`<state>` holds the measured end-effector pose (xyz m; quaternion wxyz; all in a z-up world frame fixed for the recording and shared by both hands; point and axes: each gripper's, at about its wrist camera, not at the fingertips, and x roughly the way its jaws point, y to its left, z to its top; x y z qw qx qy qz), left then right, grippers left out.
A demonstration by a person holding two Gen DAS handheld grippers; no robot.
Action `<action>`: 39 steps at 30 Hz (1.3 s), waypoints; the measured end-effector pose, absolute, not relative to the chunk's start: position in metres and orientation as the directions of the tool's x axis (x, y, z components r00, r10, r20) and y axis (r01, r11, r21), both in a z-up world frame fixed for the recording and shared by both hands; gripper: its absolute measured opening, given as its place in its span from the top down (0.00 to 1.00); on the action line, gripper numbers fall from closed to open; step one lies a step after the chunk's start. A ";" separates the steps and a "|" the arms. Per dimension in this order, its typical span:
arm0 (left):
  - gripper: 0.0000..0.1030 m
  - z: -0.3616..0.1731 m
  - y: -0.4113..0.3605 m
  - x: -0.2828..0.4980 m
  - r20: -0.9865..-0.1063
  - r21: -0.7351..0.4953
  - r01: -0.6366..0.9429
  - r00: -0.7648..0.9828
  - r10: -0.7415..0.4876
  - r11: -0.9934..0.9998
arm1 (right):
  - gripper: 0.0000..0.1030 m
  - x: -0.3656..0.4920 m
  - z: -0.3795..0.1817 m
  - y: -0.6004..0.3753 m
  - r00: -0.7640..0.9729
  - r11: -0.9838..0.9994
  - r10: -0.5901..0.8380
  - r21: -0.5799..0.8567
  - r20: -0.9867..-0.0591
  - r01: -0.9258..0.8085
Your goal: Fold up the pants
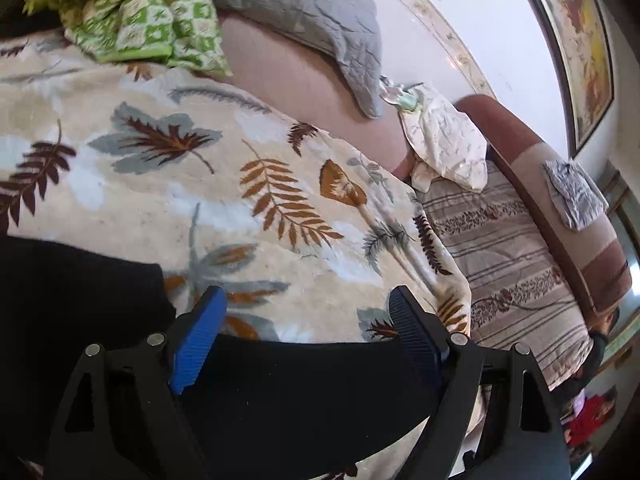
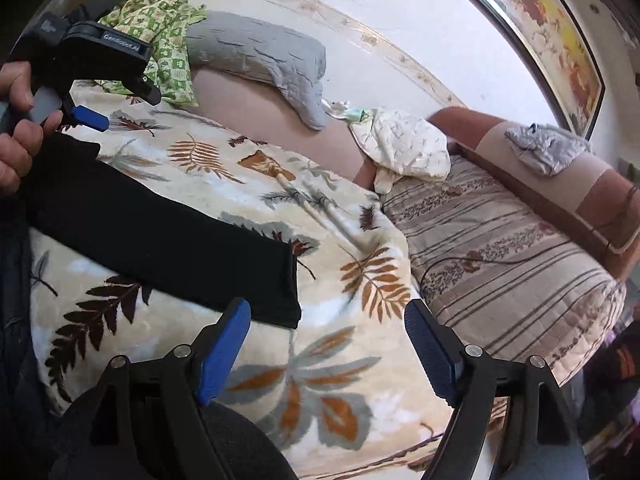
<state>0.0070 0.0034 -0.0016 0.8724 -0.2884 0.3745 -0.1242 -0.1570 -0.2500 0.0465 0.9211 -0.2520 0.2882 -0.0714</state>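
Both sets of jaws stand open and empty: the right gripper hovers just short of the black pants' hem, the left gripper over their other end; the pants lie as a long, narrow strip on the leaf-print blanket, apparently folded lengthwise with crosswise folds left, hem pointing toward the striped sofa

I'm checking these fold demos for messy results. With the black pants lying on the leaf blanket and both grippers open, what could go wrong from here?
1. The black pants lie as a long strip on the plush leaf blanket; a low pinch by the right gripper might catch the blanket along with the hem.
2. In the left wrist view the pants run right under the open left gripper, so closing there may grab a single layer and skew the fold.
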 end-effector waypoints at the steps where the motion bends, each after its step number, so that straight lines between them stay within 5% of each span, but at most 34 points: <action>1: 0.19 -0.002 0.002 0.008 -0.582 -0.599 -0.002 0.688 -0.434 0.801 | 0.20 -0.156 0.046 -0.249 0.826 0.857 -0.282 -0.515 -0.487 -0.011; 15: 0.16 -0.007 0.007 0.007 -0.523 -0.663 0.005 0.713 -0.467 0.749 | 0.19 -0.153 0.043 -0.246 0.827 0.862 -0.266 -0.507 -0.496 -0.027; 22: 0.16 0.004 0.001 0.003 -0.507 -0.626 0.056 0.728 -0.461 0.778 | 0.18 -0.149 0.071 -0.274 0.837 0.972 -0.086 -0.229 -0.540 -0.048; 27: 0.16 0.000 0.004 0.002 -0.531 -0.631 0.041 0.705 -0.470 0.774 | 0.04 -0.140 0.074 -0.290 0.839 0.995 -0.030 -0.097 -0.544 -0.028; 31: 0.16 0.000 0.014 -0.006 -0.511 -0.668 0.030 0.709 -0.486 0.744 | 0.04 -0.130 0.058 -0.304 0.801 0.993 0.121 0.082 -0.587 -0.090; 36: 0.16 0.007 0.030 -0.021 -0.479 -0.709 0.013 0.725 -0.495 0.705 | 0.12 -0.118 0.019 -0.351 0.705 0.838 0.448 0.534 -0.549 -0.117; 39: 0.16 0.010 0.039 -0.036 -0.459 -0.734 -0.005 0.741 -0.491 0.679 | 0.17 -0.114 -0.009 -0.358 0.655 0.818 0.483 0.566 -0.581 -0.101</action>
